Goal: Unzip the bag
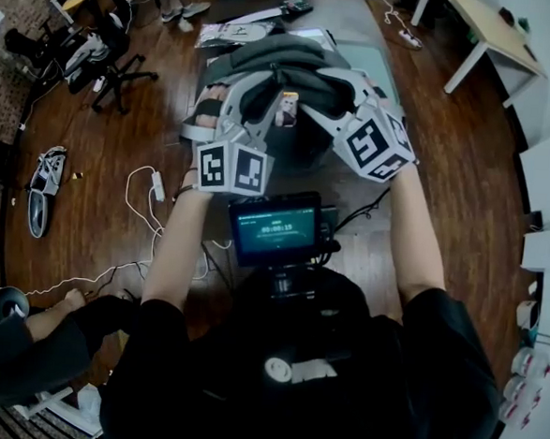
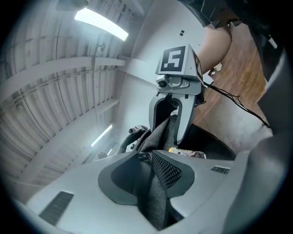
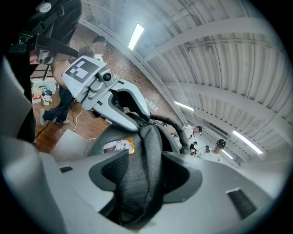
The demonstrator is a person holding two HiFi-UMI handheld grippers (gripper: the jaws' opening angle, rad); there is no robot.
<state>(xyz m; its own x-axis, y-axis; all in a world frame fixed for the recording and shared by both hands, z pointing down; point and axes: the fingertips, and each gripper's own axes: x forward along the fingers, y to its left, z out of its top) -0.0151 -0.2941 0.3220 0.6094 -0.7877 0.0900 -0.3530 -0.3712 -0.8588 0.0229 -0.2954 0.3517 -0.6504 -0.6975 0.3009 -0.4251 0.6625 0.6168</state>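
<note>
Head view: left gripper [image 2: 152,176] and right gripper [image 3: 141,180] each pinch a fold of the grey bag [image 1: 268,56], so I'd keep one side taut while the other seeks the zipper pull.

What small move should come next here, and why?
Probably keep the left gripper shut as an anchor, then open the right gripper and re-grip on the zip's pull. Both are shut on folds of the grey bag, close together, and neither gripper view clearly shows a pull between the jaws, so pulling now would likely only tug fabric.
</note>
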